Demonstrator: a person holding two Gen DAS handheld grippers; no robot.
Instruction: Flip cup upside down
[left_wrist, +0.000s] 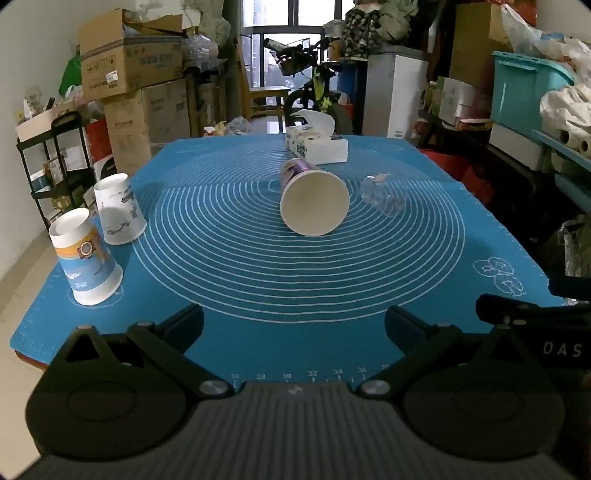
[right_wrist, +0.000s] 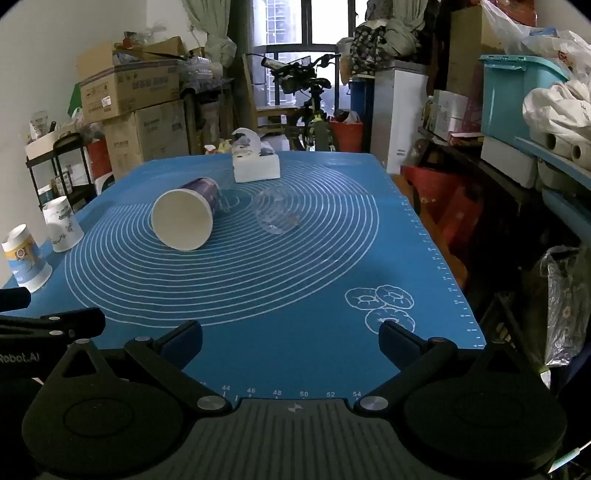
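A purple paper cup (left_wrist: 313, 199) lies on its side in the middle of the blue mat (left_wrist: 258, 266), its open mouth facing me; it also shows in the right wrist view (right_wrist: 186, 218). A clear plastic cup (left_wrist: 382, 195) lies on its side just right of it, seen too in the right wrist view (right_wrist: 275, 216). Two paper cups stand upside down at the mat's left edge, one white (left_wrist: 119, 209) and one blue and orange (left_wrist: 85, 256). My left gripper (left_wrist: 293, 325) is open and empty near the front edge. My right gripper (right_wrist: 290, 338) is open and empty, also near the front.
A white tissue box (left_wrist: 317, 142) stands at the far side of the mat. A black shelf rack (left_wrist: 55, 162) and stacked cardboard boxes (left_wrist: 129, 74) are left of the table. Shelves with a teal bin (right_wrist: 517, 99) run along the right.
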